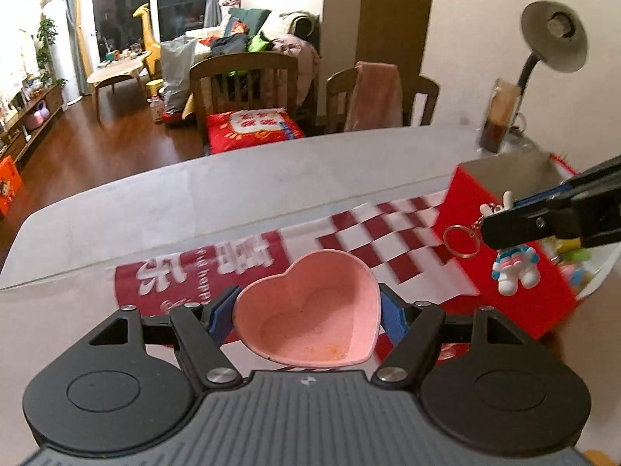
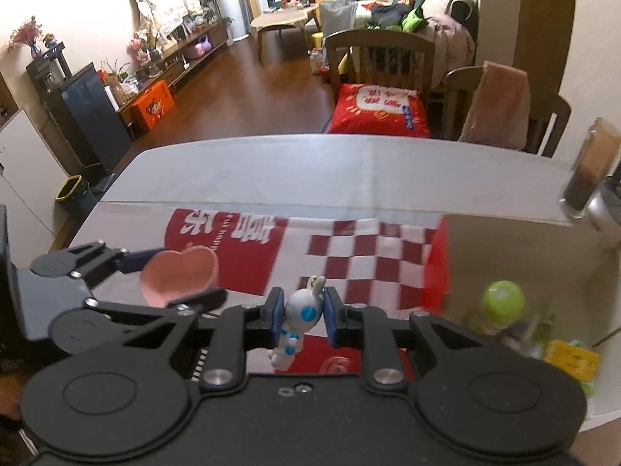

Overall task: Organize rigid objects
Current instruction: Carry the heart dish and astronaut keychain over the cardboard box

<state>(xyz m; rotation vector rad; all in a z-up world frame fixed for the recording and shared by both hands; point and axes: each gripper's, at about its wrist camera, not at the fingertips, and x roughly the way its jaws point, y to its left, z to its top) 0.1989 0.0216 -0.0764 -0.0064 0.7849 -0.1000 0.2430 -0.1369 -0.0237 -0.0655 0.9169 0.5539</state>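
My left gripper (image 1: 308,303) is shut on a pink heart-shaped bowl (image 1: 310,310), with a blue pad on each side of its rim, and holds it above the red-and-white cloth (image 1: 388,240). The bowl (image 2: 178,275) and left gripper (image 2: 186,275) also show at the left of the right wrist view. My right gripper (image 2: 302,310) is shut on a white-and-blue rabbit keychain figure (image 2: 300,312). In the left wrist view that figure (image 1: 514,268) and its key ring (image 1: 462,242) dangle below the right gripper (image 1: 500,217), in front of the red box (image 1: 462,198).
The open red box (image 2: 436,272) at the right holds a green item (image 2: 500,299) and a yellow one (image 2: 570,357). A jar of brown contents (image 1: 496,120) and a desk lamp (image 1: 551,35) stand behind it. Two wooden chairs (image 1: 244,85) line the white table's (image 1: 233,194) far edge.
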